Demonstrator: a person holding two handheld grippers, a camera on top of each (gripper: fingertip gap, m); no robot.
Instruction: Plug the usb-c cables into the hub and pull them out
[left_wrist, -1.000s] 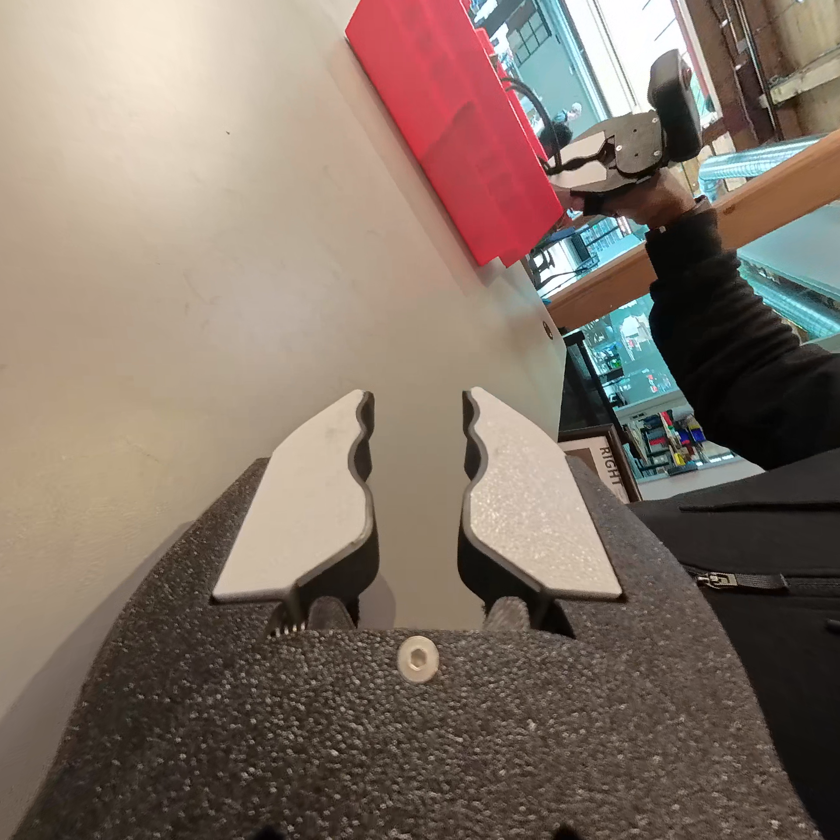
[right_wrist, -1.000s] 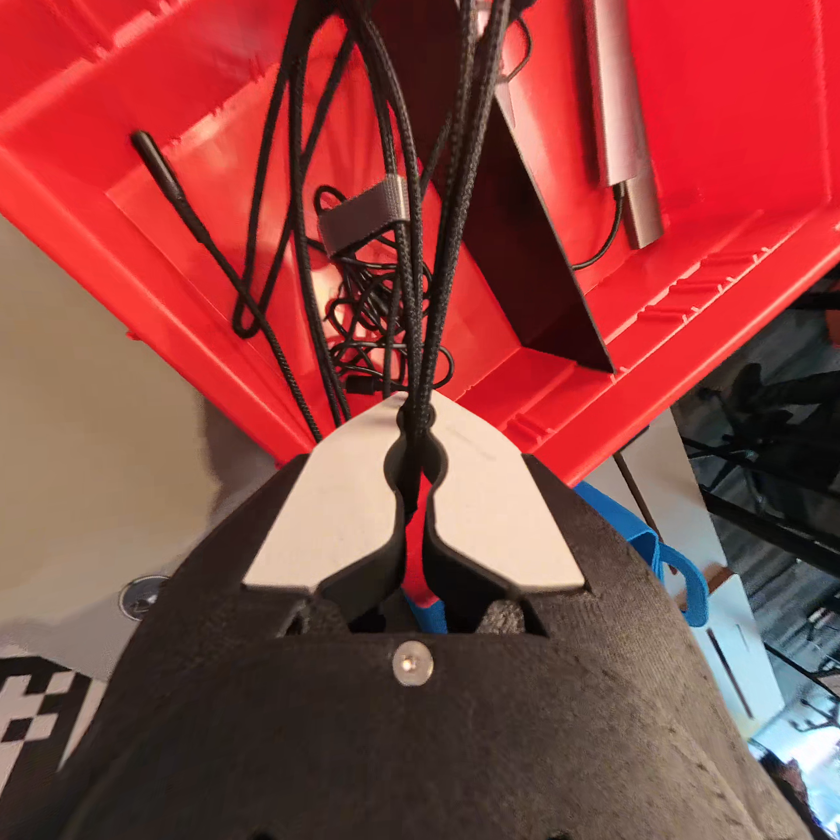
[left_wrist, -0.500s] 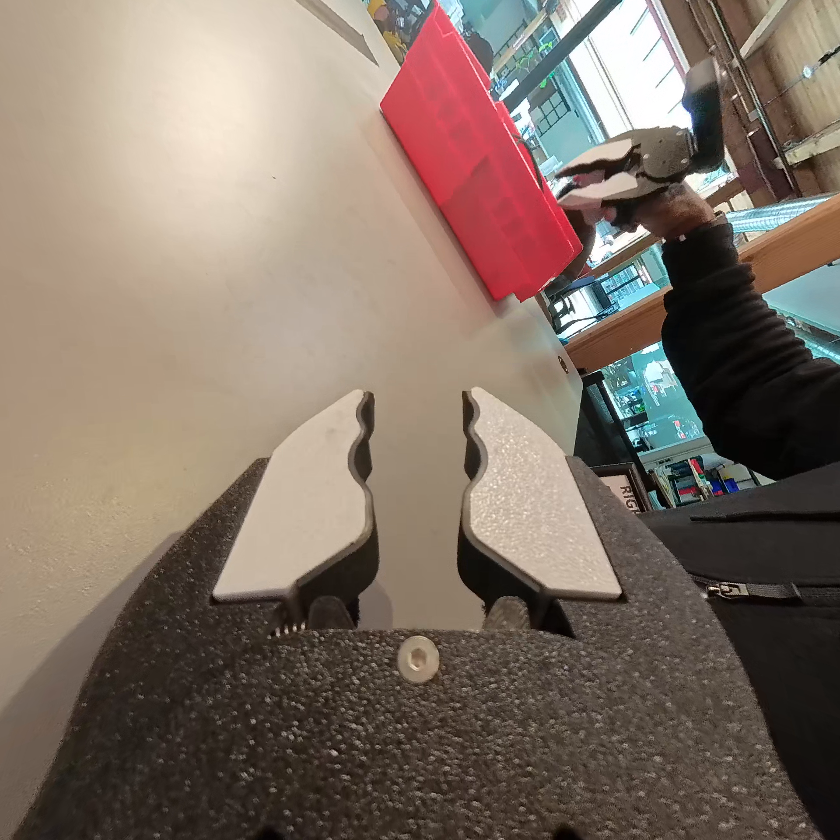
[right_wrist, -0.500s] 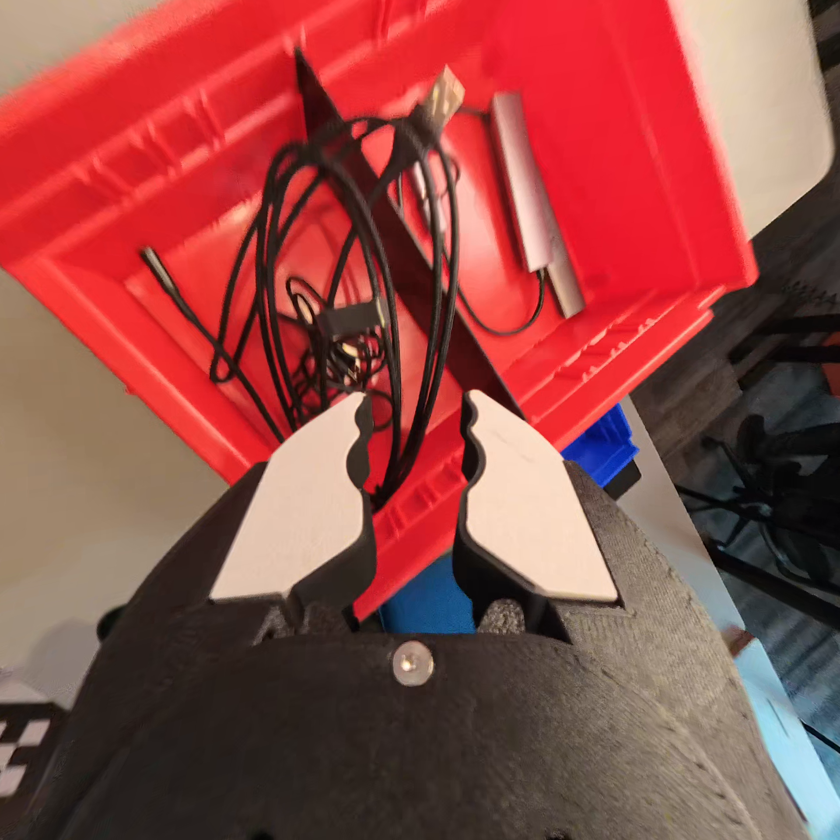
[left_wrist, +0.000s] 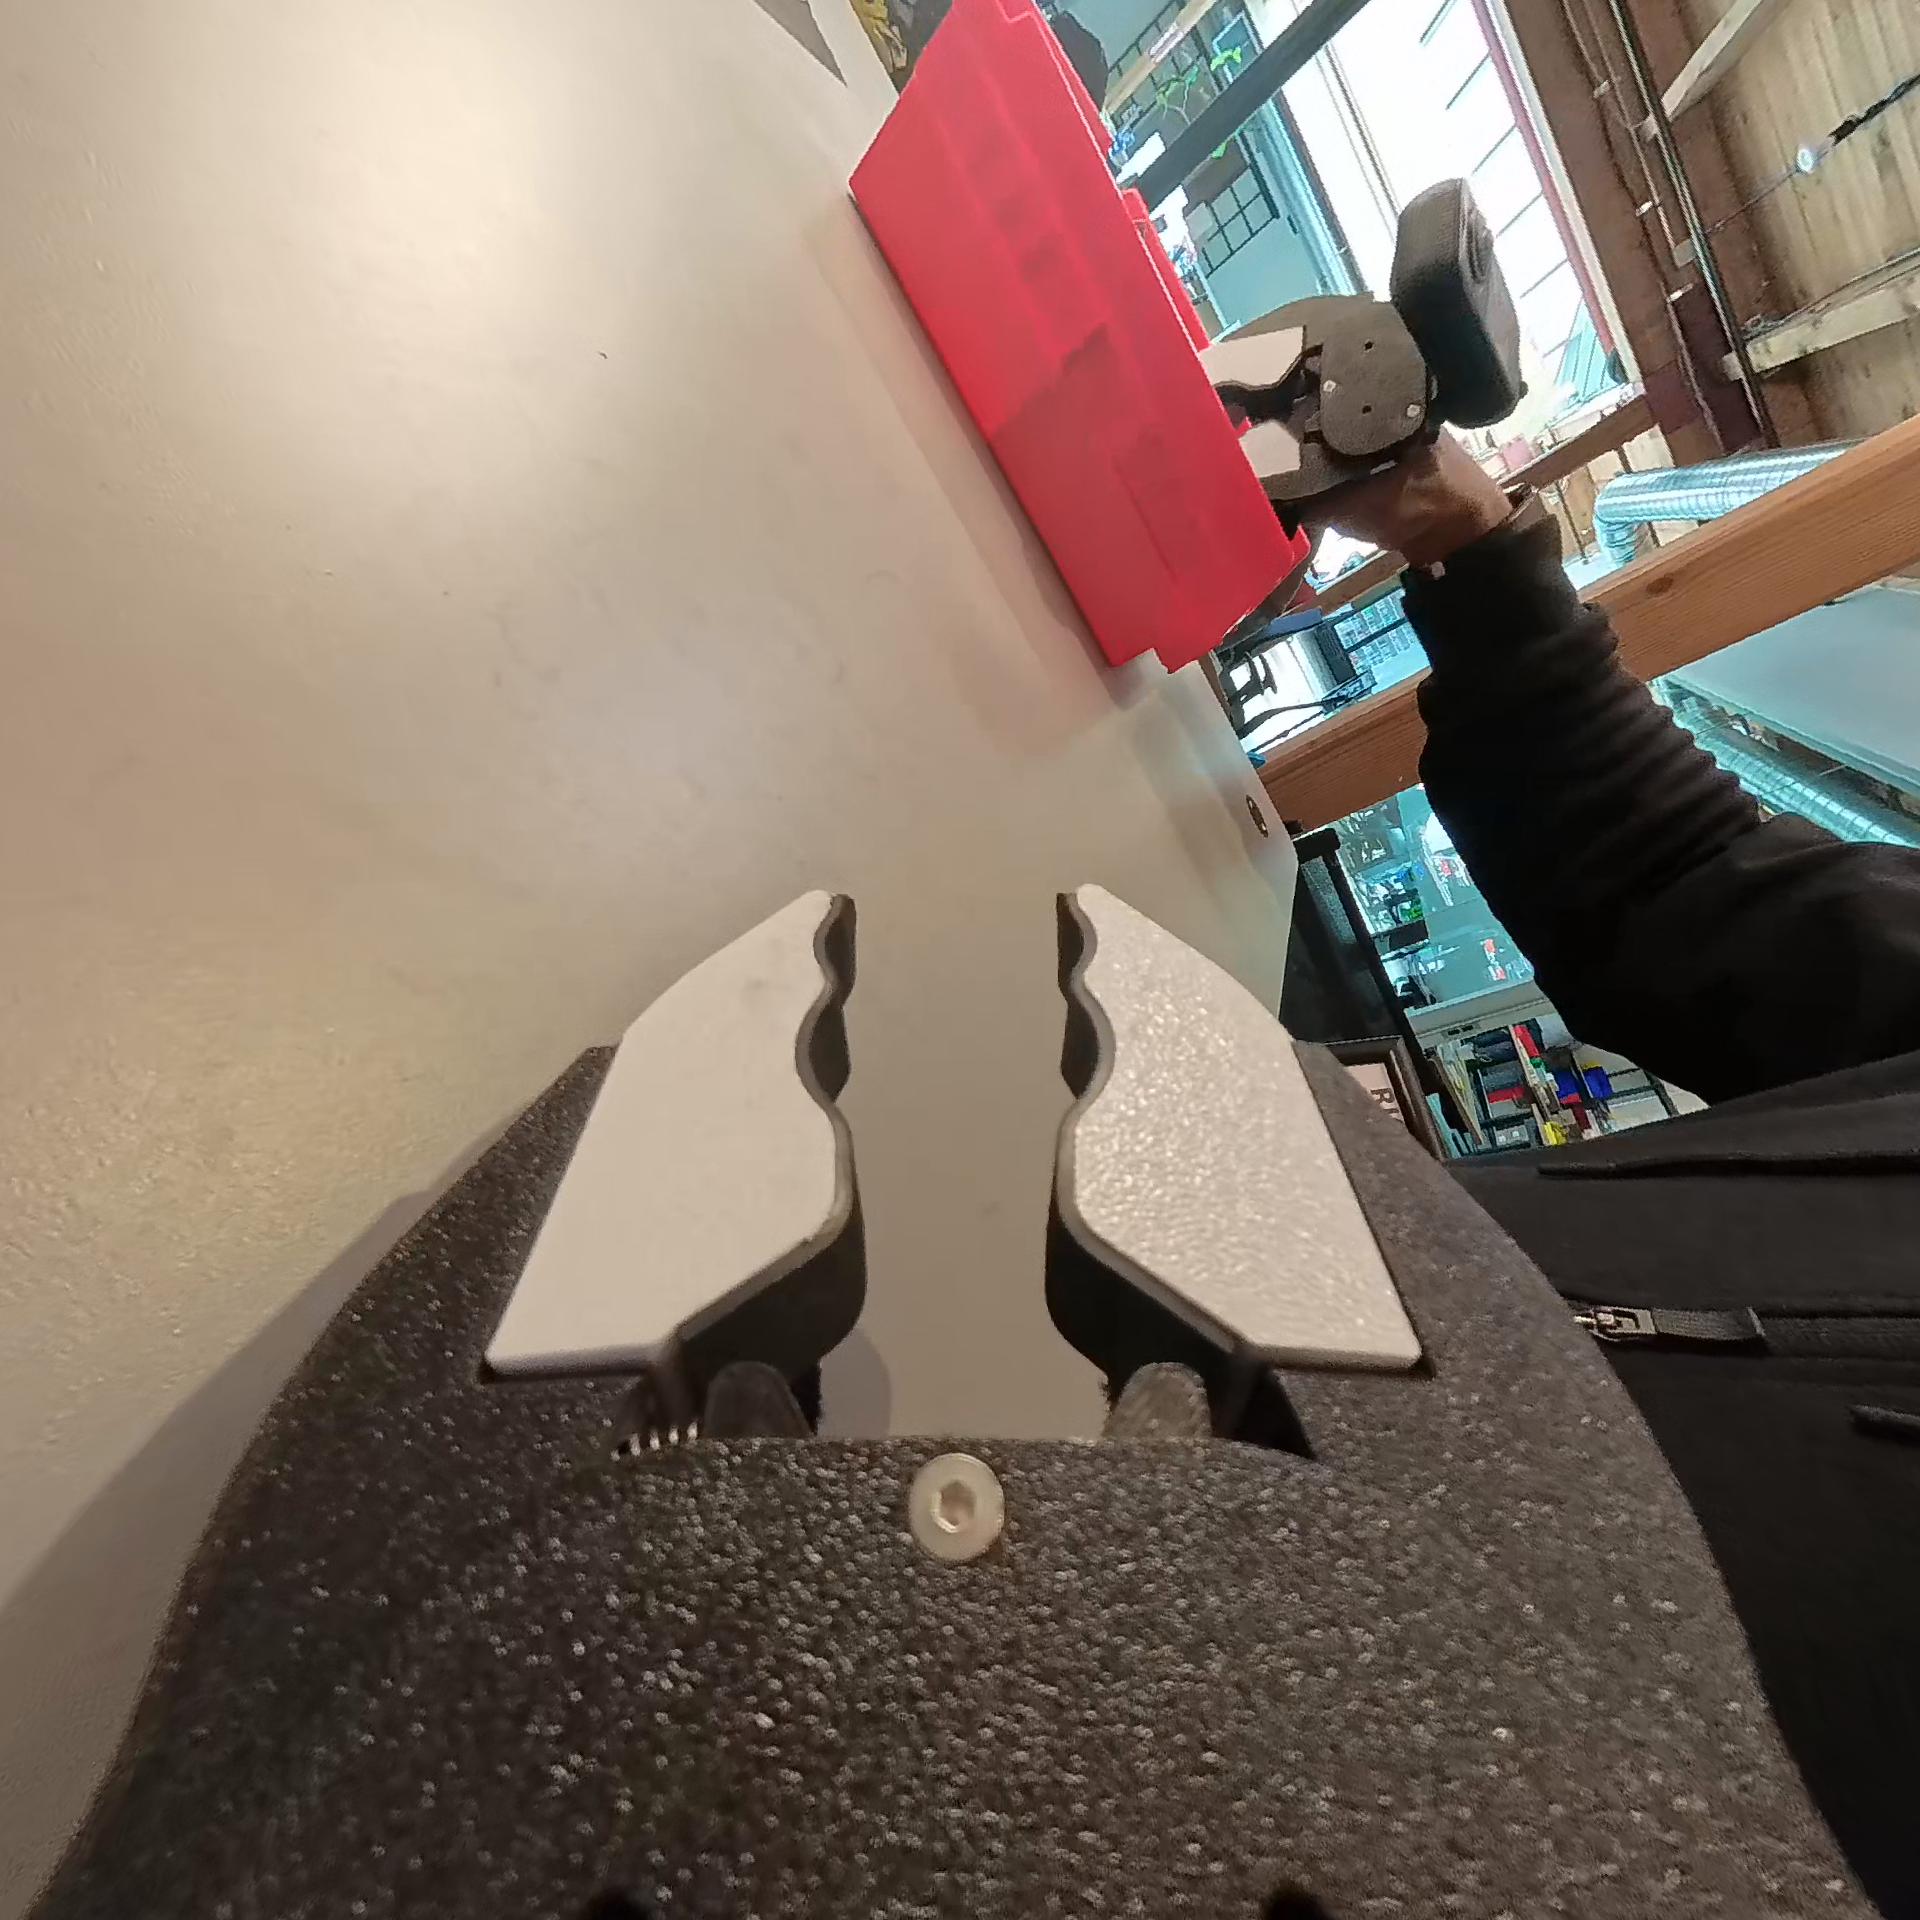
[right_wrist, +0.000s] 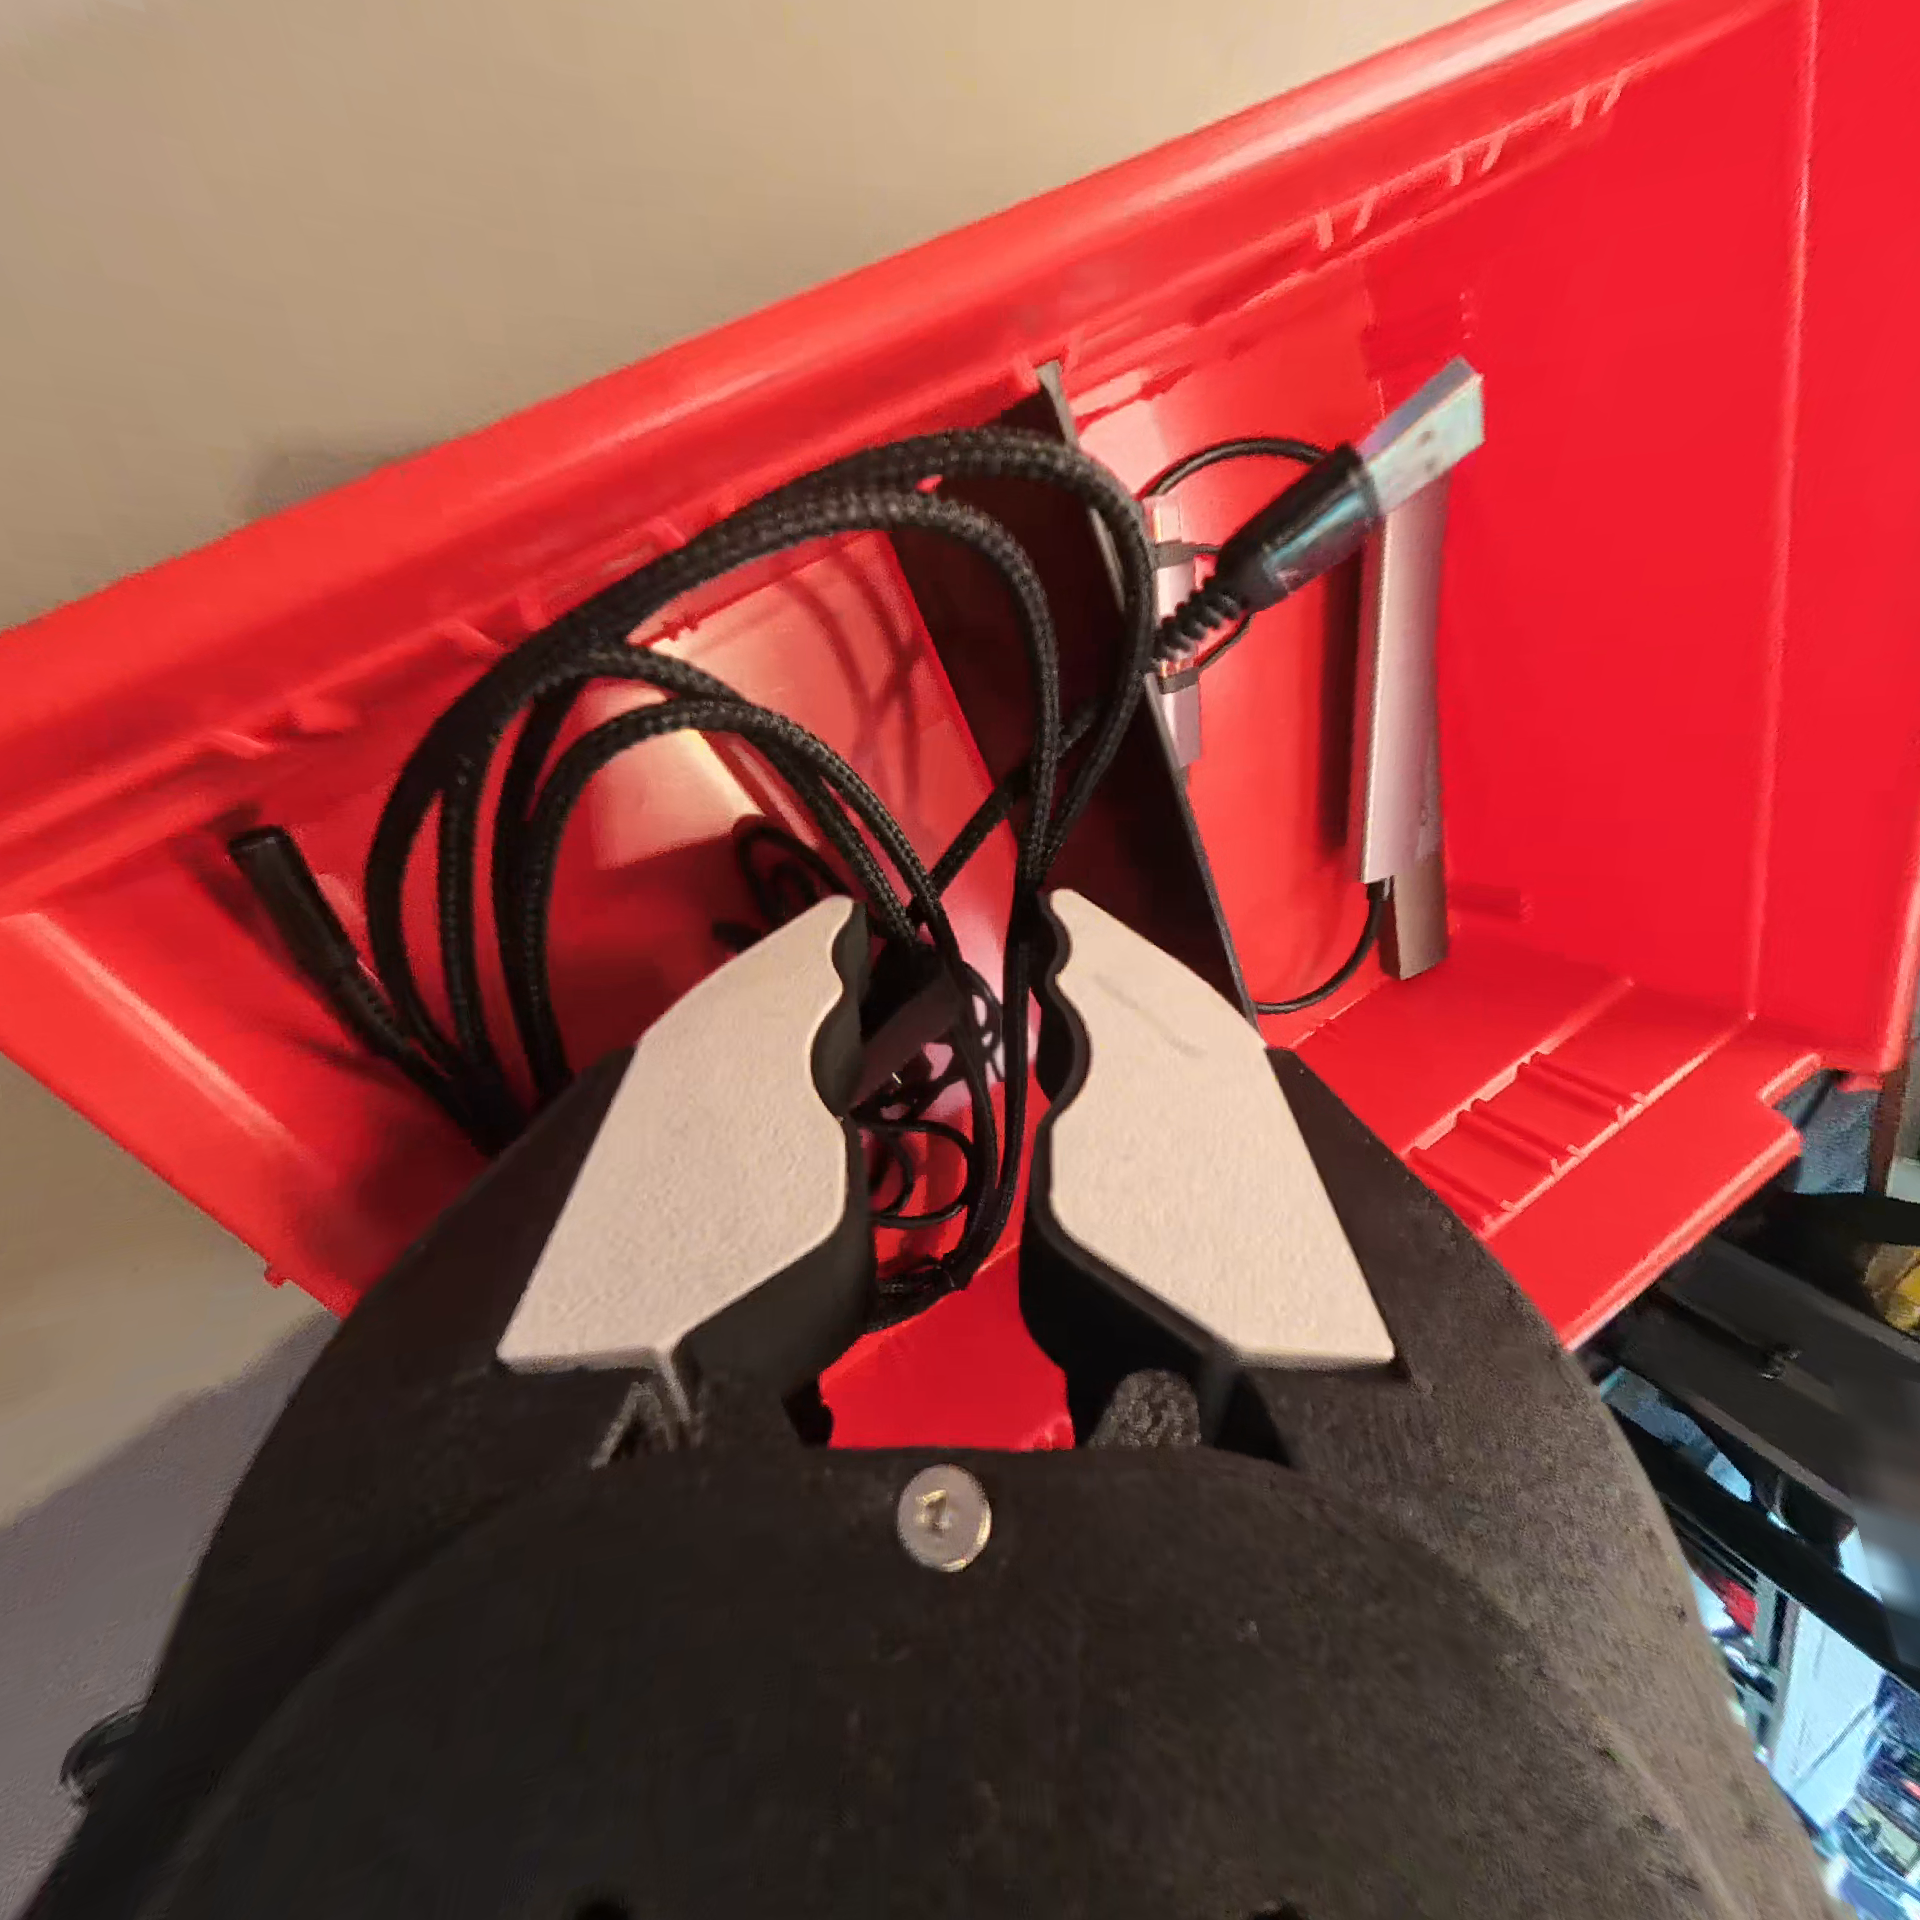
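Observation:
A bundle of black braided cables (right_wrist: 665, 665) lies looped in the left compartment of the red bin (right_wrist: 623, 416) and drapes over its black divider (right_wrist: 1143, 790). One metal plug (right_wrist: 1429, 442) sticks up over the right compartment, where the grey hub (right_wrist: 1403, 748) lies. My right gripper (right_wrist: 945, 935) is open just above the bin, with loose cable strands running between its fingers. In the left wrist view it (left_wrist: 1242, 400) hovers at the bin's (left_wrist: 1039, 343) near end. My left gripper (left_wrist: 956, 925) is open and empty, low over the table.
The beige table (left_wrist: 416, 623) stretches between my left gripper and the bin. A person's black sleeve (left_wrist: 1558, 748) reaches in from the right. The table's right edge (left_wrist: 1262, 831) drops off to shelves and furniture beyond. The grippers' ends are close to 40 cm from one another. My left tips are about 50 cm from the grey hub (right_wrist: 1403, 748), my right tips only 15 cm.
My right gripper was shut on the lifted cable bundle, then opened and let it drop into the bin. It has since moved down close to the bin. The left gripper stayed open.

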